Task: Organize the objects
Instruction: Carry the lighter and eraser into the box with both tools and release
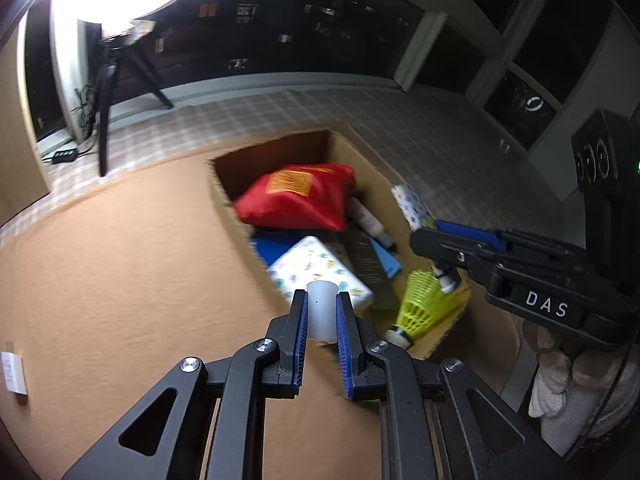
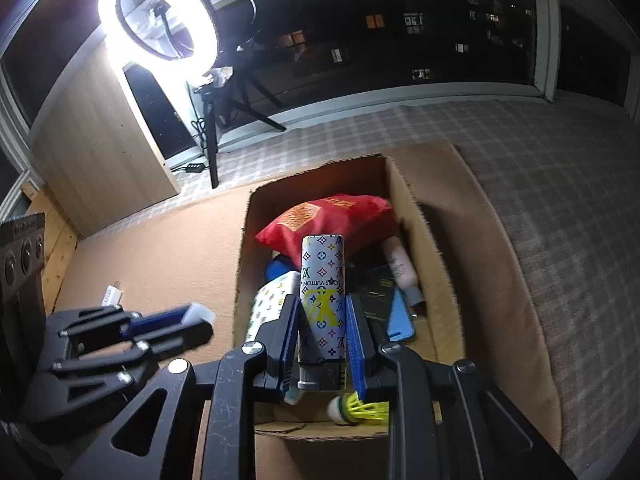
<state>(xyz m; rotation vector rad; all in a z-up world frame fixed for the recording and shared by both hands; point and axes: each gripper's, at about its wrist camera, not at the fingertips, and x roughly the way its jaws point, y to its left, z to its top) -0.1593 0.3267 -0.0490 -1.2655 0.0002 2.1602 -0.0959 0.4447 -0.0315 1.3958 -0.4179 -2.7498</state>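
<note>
An open cardboard box point(image 1: 224, 190) point(image 2: 244, 240) sits on the tan surface, holding a red pouch point(image 1: 296, 196) point(image 2: 328, 220), a patterned white box point(image 1: 316, 268), a yellow shuttlecock point(image 1: 420, 304) point(image 2: 360, 404) and other items. My left gripper point(image 1: 322, 300) is shut on a small white translucent cup point(image 1: 320, 308), at the box's near-left edge. My right gripper point(image 2: 322, 320) is shut on a white patterned cylinder point(image 2: 322, 292), held over the box; it shows at right in the left wrist view point(image 1: 440, 232), and the left gripper point(image 2: 196, 320) in the right wrist view.
A ring light point(image 2: 158, 20) on a tripod point(image 1: 106, 92) stands behind on checked fabric point(image 2: 540, 184). A small white item point(image 1: 14, 372) point(image 2: 112, 294) lies on the tan surface left of the box. Dark windows are behind.
</note>
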